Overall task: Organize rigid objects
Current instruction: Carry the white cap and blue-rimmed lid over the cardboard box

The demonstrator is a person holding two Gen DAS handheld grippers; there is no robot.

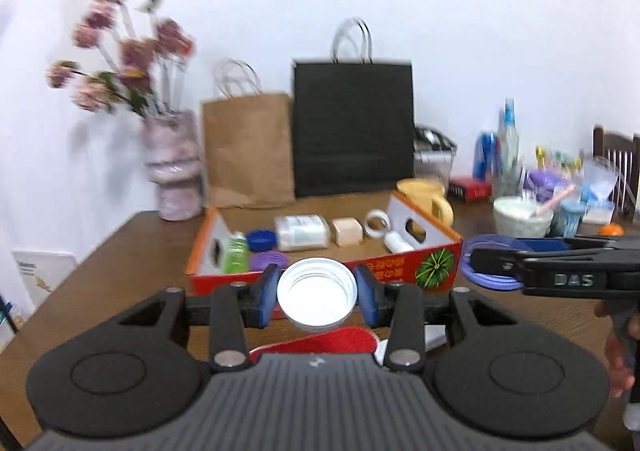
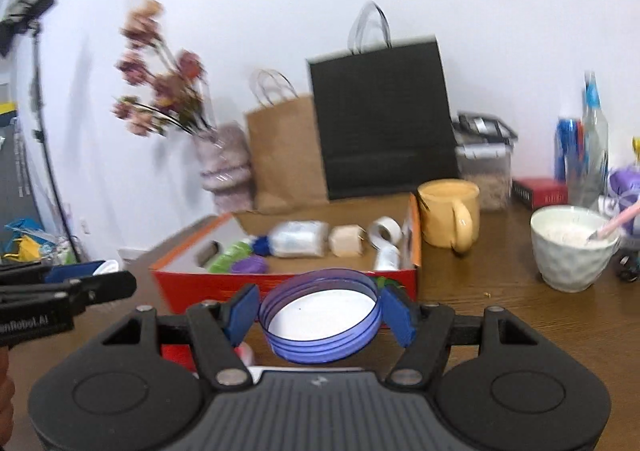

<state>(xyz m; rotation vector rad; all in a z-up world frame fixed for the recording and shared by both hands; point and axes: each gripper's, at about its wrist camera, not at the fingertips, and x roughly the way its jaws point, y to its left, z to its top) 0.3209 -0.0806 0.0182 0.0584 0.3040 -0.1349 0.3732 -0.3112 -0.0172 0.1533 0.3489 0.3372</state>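
White lid (image 1: 317, 293) clamped between left gripper (image 1: 318, 295) pads, above red box (image 1: 400, 271) front edge. Purple lid (image 2: 320, 317) clamped in right gripper (image 2: 320, 315). Two lids held. Two paper bags at table (image 1: 120, 251) back edge: one brown (image 1: 248, 149), one black (image 1: 354, 127). One yellow mug (image 2: 450, 213) beside box.
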